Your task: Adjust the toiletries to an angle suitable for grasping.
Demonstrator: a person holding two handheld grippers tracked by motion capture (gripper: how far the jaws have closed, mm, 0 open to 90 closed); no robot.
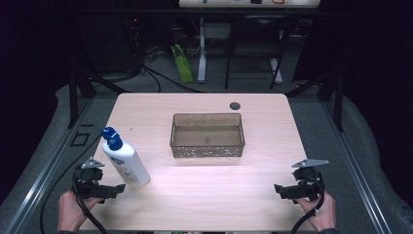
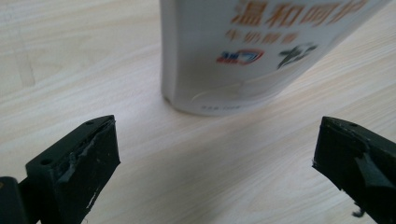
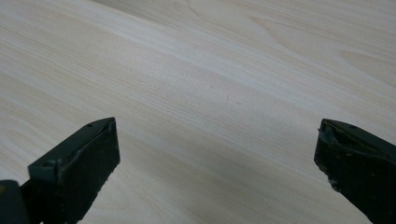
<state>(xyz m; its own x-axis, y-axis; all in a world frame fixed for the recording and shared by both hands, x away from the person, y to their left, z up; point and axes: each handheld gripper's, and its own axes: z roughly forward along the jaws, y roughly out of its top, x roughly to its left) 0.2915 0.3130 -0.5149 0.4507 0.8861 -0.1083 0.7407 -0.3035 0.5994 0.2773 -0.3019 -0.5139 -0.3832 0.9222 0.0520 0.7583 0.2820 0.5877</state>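
A white bottle (image 1: 124, 160) with a blue cap stands upright on the left part of the light wooden table (image 1: 204, 200). My left gripper (image 1: 117, 189) rests low at the front left, just short of the bottle's base, jaws wide open and empty. In the left gripper view the bottle (image 2: 243, 51) rises close ahead of the open gripper (image 2: 217, 156), apart from both jaws. My right gripper (image 1: 279, 190) sits at the front right, pointing left over bare wood. The right gripper view has its jaws spread wide around the gripper's middle (image 3: 217, 156) with nothing between them.
A brown see-through bin (image 1: 207, 135) stands empty at the table's middle. A small dark round spot (image 1: 235, 105) lies near the far edge. Cables trail from both grippers off the front edge. Desk legs and a green object (image 1: 182, 63) stand on the floor beyond.
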